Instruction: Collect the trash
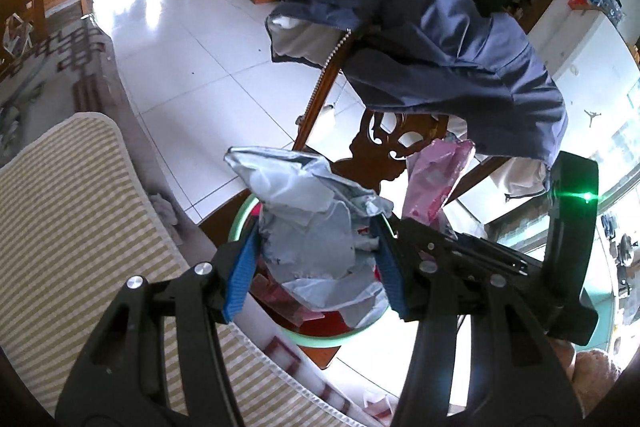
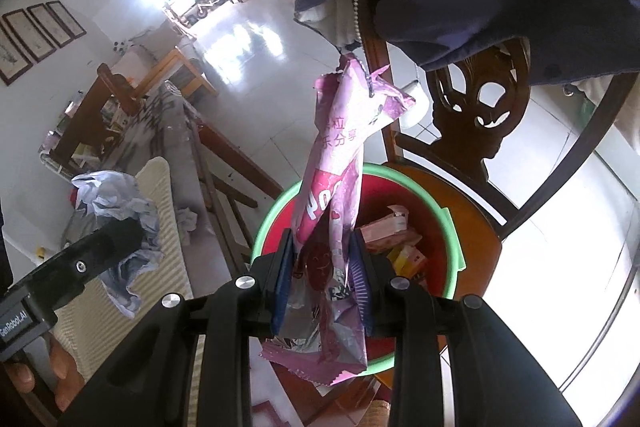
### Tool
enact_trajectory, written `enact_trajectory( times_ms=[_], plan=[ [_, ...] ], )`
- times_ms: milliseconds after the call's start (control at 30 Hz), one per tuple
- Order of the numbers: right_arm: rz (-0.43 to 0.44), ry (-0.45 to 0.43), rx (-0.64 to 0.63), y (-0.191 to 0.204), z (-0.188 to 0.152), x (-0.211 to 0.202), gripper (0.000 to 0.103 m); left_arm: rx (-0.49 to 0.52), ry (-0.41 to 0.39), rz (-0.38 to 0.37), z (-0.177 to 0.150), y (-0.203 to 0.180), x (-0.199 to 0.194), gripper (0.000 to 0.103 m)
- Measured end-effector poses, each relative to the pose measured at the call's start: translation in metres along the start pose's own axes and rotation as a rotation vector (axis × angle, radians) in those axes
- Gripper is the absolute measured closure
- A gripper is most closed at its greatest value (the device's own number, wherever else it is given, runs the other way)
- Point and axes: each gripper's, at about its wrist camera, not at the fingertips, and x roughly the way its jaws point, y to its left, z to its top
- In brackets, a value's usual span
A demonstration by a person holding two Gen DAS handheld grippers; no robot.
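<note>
My left gripper (image 1: 316, 267) is shut on a crumpled grey plastic bag (image 1: 312, 223) and holds it above a red basin with a green rim (image 1: 320, 341) that sits on a wooden chair. The bag also shows in the right wrist view (image 2: 120, 219), at the left. My right gripper (image 2: 322, 275) is shut on a long pink snack wrapper (image 2: 340, 155) that stands up over the same basin (image 2: 450, 239). Several small boxes (image 2: 394, 231) lie inside the basin. The pink wrapper shows in the left wrist view (image 1: 434, 183) to the right of the grey bag.
A dark blue jacket (image 1: 440, 43) hangs over the carved chair back (image 1: 396, 147). A striped cushion (image 1: 72, 219) lies at the left, with a crumpled tissue (image 2: 188, 217) beside it. White tiled floor (image 1: 192, 39) stretches beyond.
</note>
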Motion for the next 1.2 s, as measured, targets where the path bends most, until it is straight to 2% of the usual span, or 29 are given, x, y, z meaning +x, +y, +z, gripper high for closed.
enact_trajectory(
  times_ms=[300, 367, 433, 533, 800, 900, 1000, 1067, 1167, 1200],
  plan=[
    [-0.006, 0.024, 0.014, -0.003, 0.0, 0.011, 0.074, 0.02, 0.018, 0.007, 0.004, -0.002, 0.012, 0.049],
    [-0.003, 0.032, 0.014, -0.003, -0.001, 0.012, 0.073, 0.024, 0.019, 0.013, 0.004, -0.002, 0.014, 0.047],
    [-0.007, 0.028, 0.019, -0.003, -0.001, 0.012, 0.072, 0.019, 0.012, 0.007, 0.004, -0.001, 0.013, 0.037],
    [-0.011, 0.021, 0.031, -0.004, -0.002, 0.011, 0.067, 0.015, -0.011, 0.002, 0.005, -0.001, 0.009, 0.028],
    [-0.039, -0.009, 0.052, -0.002, -0.008, 0.0, 0.043, 0.017, -0.044, 0.004, -0.001, 0.005, -0.007, 0.019],
    [-0.046, -0.03, 0.036, 0.007, -0.011, -0.007, 0.037, 0.006, -0.091, 0.017, -0.004, 0.012, -0.025, 0.015],
    [-0.045, -0.073, -0.026, 0.029, -0.015, -0.017, 0.029, -0.016, -0.161, 0.053, -0.006, 0.022, -0.049, 0.006],
    [-0.026, -0.112, -0.077, 0.05, -0.018, -0.024, 0.026, -0.043, -0.222, 0.078, -0.008, 0.033, -0.07, 0.006],
    [0.017, -0.194, -0.152, 0.082, -0.026, -0.04, 0.02, -0.097, -0.321, 0.114, -0.012, 0.053, -0.104, 0.006],
    [0.036, -0.261, -0.188, 0.098, -0.032, -0.052, 0.018, -0.11, -0.352, 0.12, -0.014, 0.059, -0.114, 0.006]
  ],
)
